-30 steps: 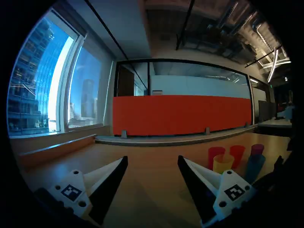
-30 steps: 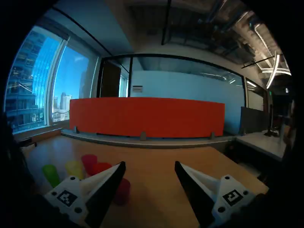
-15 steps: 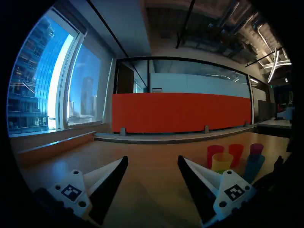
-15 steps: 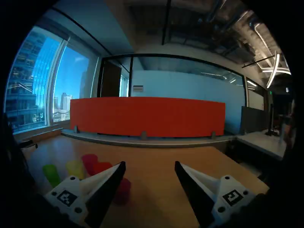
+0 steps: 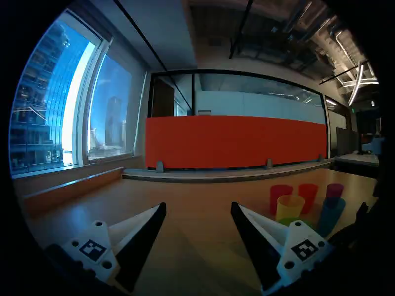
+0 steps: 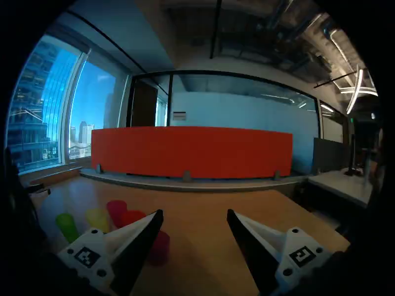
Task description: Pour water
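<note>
A wide wooden table [image 5: 197, 195] stands in an office, with an orange partition [image 5: 237, 140] along its far edge and tall windows [image 5: 59, 113] on the left. In the left gripper view the cups [image 5: 308, 195] stand close together on the table, to the right. There is a yellow cup [image 5: 290, 207], a blue cup [image 5: 330, 214] on its right, and red and purple ones farther behind. In the right gripper view the cups are at the near left, and a magenta cup [image 6: 161, 246] is partly hidden behind one finger. The left gripper [image 5: 198, 204] has its fingers spread wide apart and holds nothing. The right gripper [image 6: 195, 211] is spread equally wide, with only bare table between its fingers.
</note>
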Available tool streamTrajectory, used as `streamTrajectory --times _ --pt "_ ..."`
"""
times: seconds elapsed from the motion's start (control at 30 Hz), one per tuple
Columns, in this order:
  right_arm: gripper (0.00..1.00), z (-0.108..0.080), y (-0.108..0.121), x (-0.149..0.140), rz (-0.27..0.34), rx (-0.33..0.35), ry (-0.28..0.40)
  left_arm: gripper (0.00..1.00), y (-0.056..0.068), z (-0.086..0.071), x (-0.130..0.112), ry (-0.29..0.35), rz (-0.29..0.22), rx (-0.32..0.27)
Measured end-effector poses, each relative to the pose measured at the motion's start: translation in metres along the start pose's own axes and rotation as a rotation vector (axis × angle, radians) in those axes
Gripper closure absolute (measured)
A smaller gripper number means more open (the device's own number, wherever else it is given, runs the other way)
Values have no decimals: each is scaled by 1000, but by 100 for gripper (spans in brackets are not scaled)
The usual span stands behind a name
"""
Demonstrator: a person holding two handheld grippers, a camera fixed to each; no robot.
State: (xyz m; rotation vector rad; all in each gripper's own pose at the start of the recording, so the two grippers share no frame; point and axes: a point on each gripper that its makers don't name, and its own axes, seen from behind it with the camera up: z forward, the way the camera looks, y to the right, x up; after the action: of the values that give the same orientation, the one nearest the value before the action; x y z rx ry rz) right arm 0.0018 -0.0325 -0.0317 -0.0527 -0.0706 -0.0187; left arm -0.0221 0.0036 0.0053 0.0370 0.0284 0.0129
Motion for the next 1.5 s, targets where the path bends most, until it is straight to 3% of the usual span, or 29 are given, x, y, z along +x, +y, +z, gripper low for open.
streamTrajectory --times 0.7,1.3,1.5 --pt "0 -10 -3 7 -31 26 49 3 1 2 -1 -4 2 -3" --pt "0 14 3 -12 -33 -12 123 3 1 3 -1 -4 2 -3" --pt "0 21 9 -26 3 -22 113 2 1 3 -1 -4 3 -3"
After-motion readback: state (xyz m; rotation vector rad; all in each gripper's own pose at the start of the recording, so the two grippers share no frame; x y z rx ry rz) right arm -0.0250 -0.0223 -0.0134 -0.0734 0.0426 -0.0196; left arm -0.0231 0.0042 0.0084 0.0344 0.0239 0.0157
